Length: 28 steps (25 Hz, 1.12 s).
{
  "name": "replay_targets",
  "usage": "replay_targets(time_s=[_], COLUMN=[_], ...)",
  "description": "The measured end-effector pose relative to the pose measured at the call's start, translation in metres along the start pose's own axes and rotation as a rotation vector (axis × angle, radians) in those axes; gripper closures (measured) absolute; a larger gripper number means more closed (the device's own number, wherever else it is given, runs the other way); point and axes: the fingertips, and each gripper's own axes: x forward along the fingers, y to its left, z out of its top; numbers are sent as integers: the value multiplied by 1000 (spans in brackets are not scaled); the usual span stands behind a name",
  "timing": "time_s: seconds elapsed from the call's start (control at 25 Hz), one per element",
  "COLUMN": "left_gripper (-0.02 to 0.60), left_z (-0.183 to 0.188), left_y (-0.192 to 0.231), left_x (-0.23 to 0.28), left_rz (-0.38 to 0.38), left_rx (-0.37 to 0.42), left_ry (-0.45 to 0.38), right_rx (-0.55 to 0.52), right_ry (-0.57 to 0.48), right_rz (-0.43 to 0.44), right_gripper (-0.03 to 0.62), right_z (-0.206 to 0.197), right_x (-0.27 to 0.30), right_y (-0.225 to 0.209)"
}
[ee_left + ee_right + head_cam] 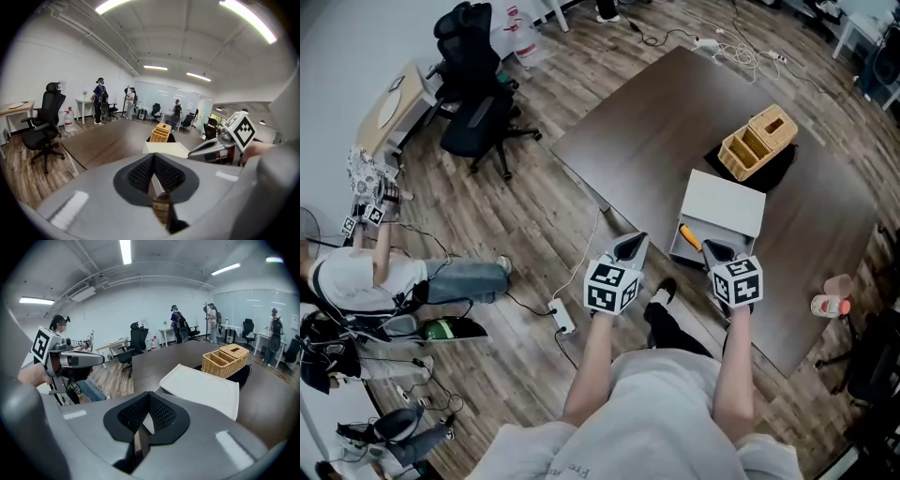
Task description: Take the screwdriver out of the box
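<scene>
Screwdriver (689,236): orange handle visible, lying inside the box (679,251), toward its left side. The shaft cannot be made out. Nothing grips it.

Box: grey tray with a white lid (727,203) raised at the far side. It sits on the dark brown table (656,131), close to the near edge. The lid also shows ahead of the jaws in the right gripper view (201,390), and further off in the left gripper view (164,149).

Right gripper (716,250): jaws closed, pads meeting, nothing between them. Its tip is over the near right part of the box, just beside the screwdriver handle. Contact with the box cannot be confirmed.

Left gripper (632,245): jaws closed, pads pressed together, nothing held. It stands just left of the box, over the table's near edge, apart from the screwdriver.

Both grippers point forward and downward, side by side, marker cubes toward the person.

Surroundings: a wicker basket (757,141) with compartments rests on a black cloth (776,172) beyond the box. A small pinkish object (830,305) lies near the table's right edge; its kind cannot be told. On the wooden floor (534,225) stand a black office chair (473,103) and a white power strip (563,320). A person (366,274) sits on the floor at left.
</scene>
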Motion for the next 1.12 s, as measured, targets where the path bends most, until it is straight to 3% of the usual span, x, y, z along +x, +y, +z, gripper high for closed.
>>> replay_targets(time_s=[0.32,0.52,0.84,1.12], left_gripper=[528,528,528,528], left_z=[16,19,-10,-17], left_y=[23,21,4,-1], left_x=[57,81,102,116], left_rz=[-44,-86,-193,-234], left_rx=[10,49,103,136], left_ry=[47,89,188,207], right_rx=[-75,-58,-82,-119], right_ry=[60,113,199,265], right_rz=[16,26,62,108], right_gripper=[592,592,592,592], right_z=[7,-6,-21,-35], right_x=[27,43,76,98], right_y=[-8,-21,-22,-15])
